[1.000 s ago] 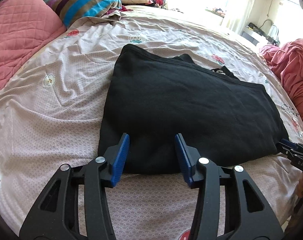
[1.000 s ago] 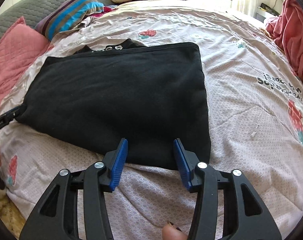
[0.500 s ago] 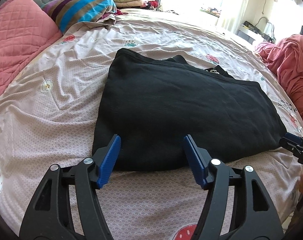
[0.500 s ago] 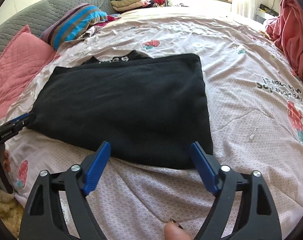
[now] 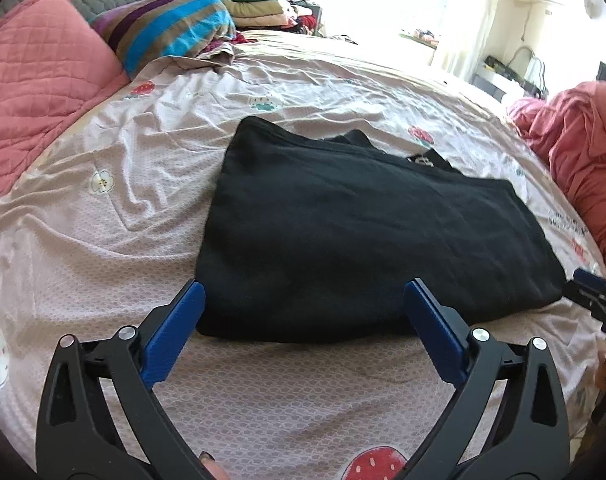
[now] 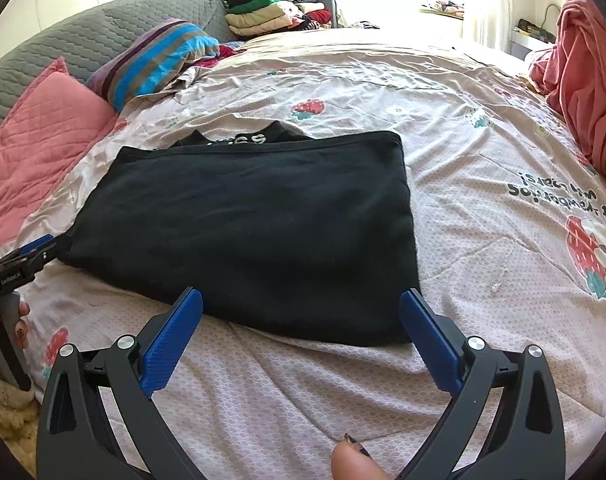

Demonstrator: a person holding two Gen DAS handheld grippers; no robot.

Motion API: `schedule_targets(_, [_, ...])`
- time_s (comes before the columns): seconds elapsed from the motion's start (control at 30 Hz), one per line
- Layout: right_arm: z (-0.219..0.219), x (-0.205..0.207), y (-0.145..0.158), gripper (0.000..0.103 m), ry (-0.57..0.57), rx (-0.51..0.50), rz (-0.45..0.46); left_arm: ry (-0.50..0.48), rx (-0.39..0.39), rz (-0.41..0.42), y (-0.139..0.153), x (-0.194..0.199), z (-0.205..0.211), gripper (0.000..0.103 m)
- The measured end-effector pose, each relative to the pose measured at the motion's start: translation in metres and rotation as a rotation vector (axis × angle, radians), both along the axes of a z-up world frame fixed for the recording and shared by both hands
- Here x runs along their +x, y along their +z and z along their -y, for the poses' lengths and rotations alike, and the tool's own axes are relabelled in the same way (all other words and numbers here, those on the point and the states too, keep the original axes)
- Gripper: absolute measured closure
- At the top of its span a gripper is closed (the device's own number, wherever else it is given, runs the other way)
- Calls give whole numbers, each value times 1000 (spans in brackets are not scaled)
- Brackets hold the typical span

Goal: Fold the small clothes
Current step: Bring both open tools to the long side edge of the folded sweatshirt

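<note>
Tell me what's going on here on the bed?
A person with a gripper in each hand is folding a black garment on the strawberry-print bedsheet. The garment lies folded into a flat rectangle. The left gripper and right gripper sit at its near edge, one toward each end; their jaws have just been opening and now stand wide, gripping nothing. The fold looks just released.

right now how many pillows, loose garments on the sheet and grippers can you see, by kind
pillows: 2 (pink pillow, striped pillow)
garments on the sheet: 1 (black garment, folded flat)
grippers: 2 (left gripper, right gripper, both open, jaws just widened, nothing between them)
total: 5
</note>
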State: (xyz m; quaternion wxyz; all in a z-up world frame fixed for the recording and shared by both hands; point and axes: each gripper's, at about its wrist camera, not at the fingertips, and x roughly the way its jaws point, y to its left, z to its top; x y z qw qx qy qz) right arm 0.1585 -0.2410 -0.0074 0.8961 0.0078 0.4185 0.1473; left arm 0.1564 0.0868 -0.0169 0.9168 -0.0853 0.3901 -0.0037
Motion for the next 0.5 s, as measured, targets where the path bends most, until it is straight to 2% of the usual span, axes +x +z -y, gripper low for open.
schedule_targets(0.23, [-43,-3,4,5,94,-40,42,105,-57,-14,3,5,-33,10])
schedule_targets(0.5, [-130,-6,11,5,289,-98,119,207,-89,-93,-1,23,-76,10])
